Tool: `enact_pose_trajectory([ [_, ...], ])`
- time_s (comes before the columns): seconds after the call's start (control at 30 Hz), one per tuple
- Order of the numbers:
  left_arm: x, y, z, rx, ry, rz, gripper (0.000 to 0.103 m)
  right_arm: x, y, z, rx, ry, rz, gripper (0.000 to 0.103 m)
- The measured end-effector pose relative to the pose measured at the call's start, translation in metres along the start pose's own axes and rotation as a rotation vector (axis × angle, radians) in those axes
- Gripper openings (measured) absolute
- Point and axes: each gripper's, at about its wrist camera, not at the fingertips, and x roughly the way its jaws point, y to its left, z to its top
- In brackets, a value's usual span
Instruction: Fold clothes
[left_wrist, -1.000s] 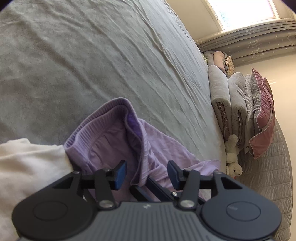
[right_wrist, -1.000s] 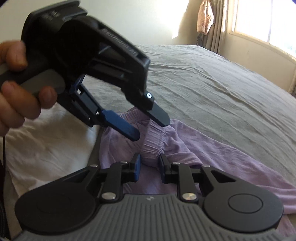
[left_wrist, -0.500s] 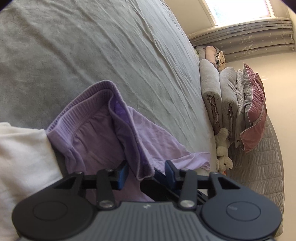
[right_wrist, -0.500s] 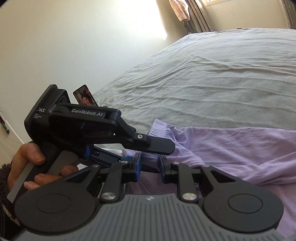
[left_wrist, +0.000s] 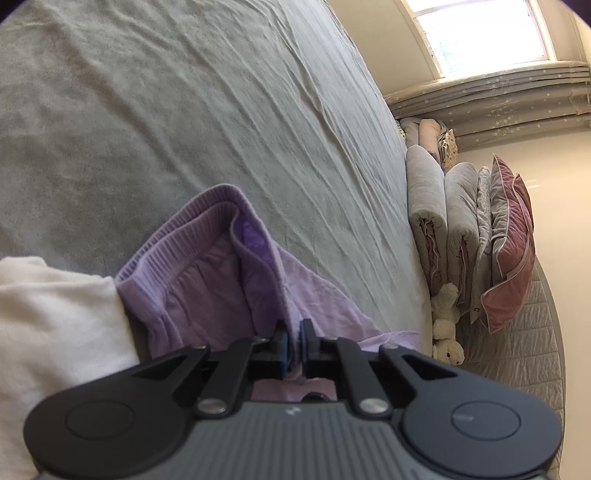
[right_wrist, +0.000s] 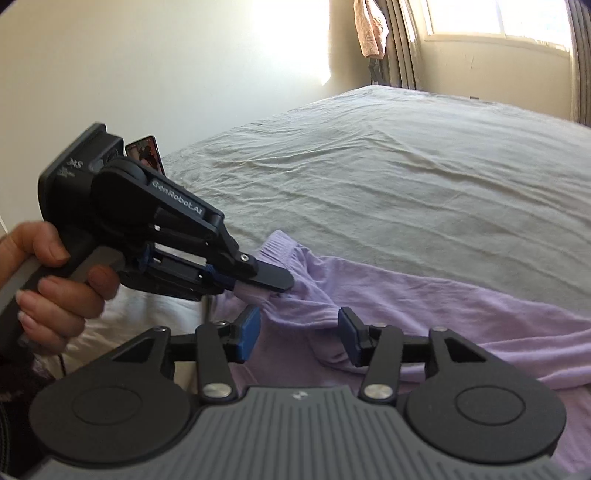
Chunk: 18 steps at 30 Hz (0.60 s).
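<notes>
Your left gripper (left_wrist: 294, 341) pinches the lilac knit garment's (left_wrist: 207, 280) edge, anchoring it on the grey bed (left_wrist: 184, 110); your right gripper (right_wrist: 299, 334) is opening, cloth loose between its jaws.

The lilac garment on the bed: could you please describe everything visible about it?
The lilac garment is soft, thin knit with a ribbed, gathered waistband. It lies crumpled on the grey bedsheet, beside a white cloth. The left gripper is shut on a raised fold of its edge. The right gripper straddles another fold, its jaws opening and not pressing.
</notes>
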Motion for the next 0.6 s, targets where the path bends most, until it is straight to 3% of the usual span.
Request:
enact_pose_trajectory([
  [0.37,-0.007,-0.002,0.003,-0.019,-0.063,-0.080,0.006,0.025,0.003,-0.024,-0.298,0.060,-0.282,0.053],
  [0.6,-0.018,-0.003,0.007,-0.021,-0.125,-0.132,0.006,0.027,0.002,-0.026,-0.374,0.069,-0.255,0.053],
])
